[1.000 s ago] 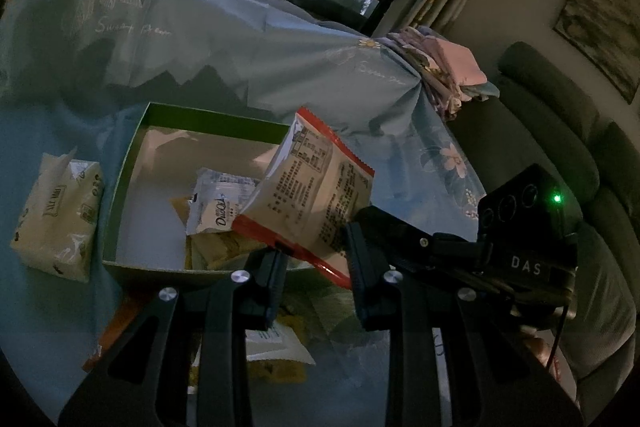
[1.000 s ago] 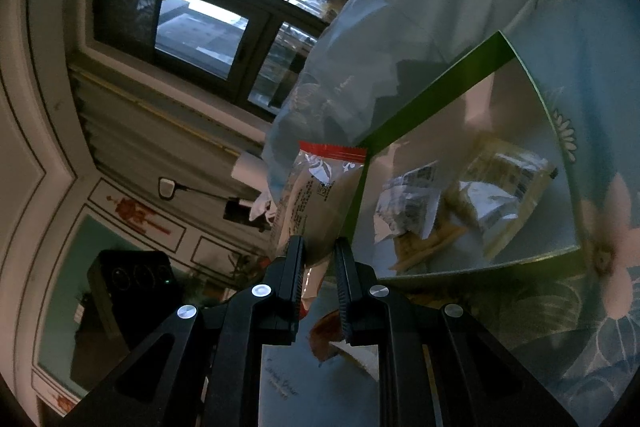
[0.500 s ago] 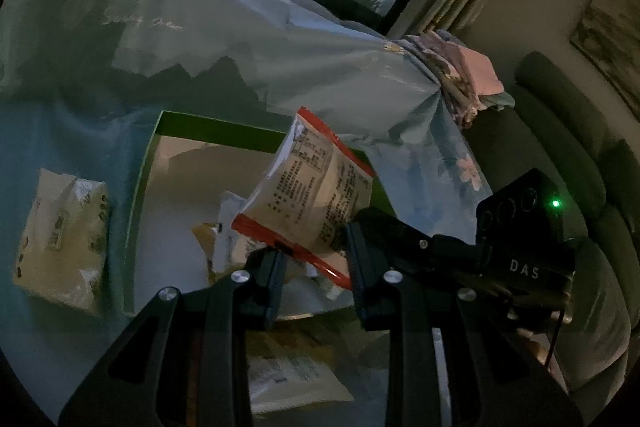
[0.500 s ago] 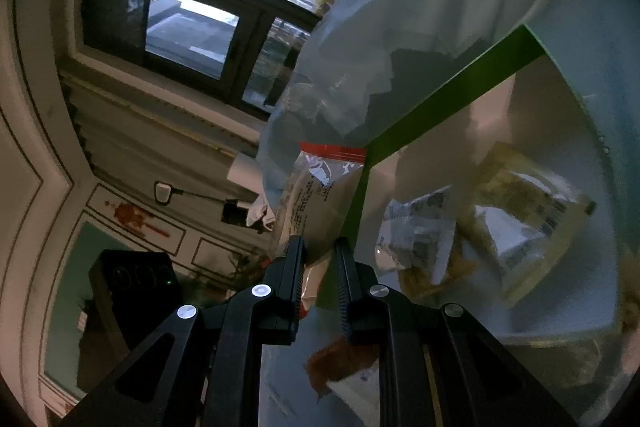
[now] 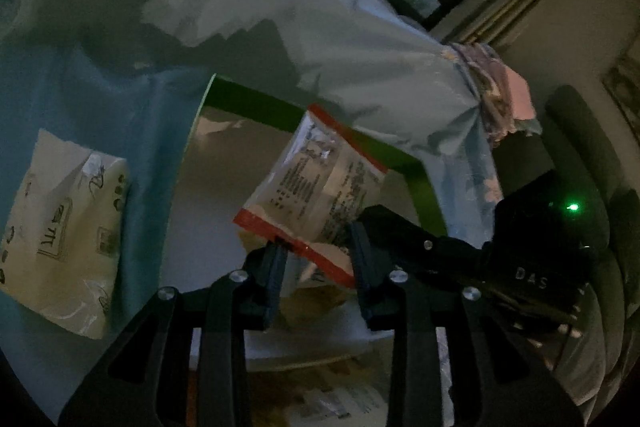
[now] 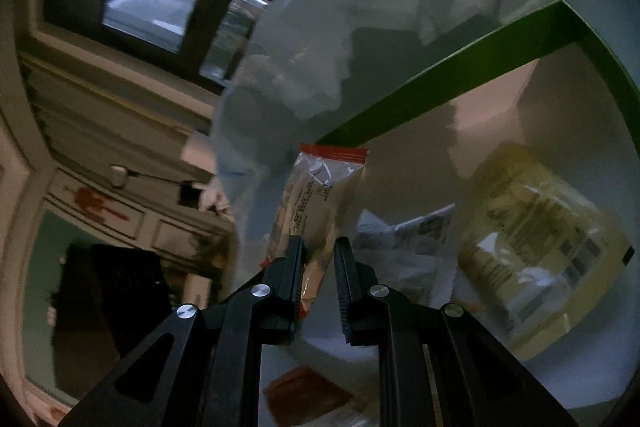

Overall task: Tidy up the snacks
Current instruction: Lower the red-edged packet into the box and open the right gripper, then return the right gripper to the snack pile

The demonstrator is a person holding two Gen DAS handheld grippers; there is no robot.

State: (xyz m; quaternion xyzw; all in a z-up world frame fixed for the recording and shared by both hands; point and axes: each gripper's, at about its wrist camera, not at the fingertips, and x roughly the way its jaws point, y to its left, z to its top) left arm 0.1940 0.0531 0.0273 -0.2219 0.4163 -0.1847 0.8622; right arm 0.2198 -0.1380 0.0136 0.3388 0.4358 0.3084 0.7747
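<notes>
Carrying the red-edged snack packet (image 6: pixel 320 203) forward, the right gripper (image 6: pixel 318 283) has it pinched between nearly closed jaws, now over the green-rimmed box (image 6: pixel 460 67) instead of short of it; the left gripper (image 5: pixel 318 267) trails alongside, jaws apart and empty, release looks imminent

Snack packets (image 6: pixel 536 227) in box (image 6: pixel 448 75) (on cloth (image 5: pixel 120 115)); tissue pack (image 5: pixel 60 239) left of box.

Two wrist fisheyes, close above the green-rimmed box (image 5: pixel 416 163), sharing it (image 6: pixel 460 75) from opposite sides.
</notes>
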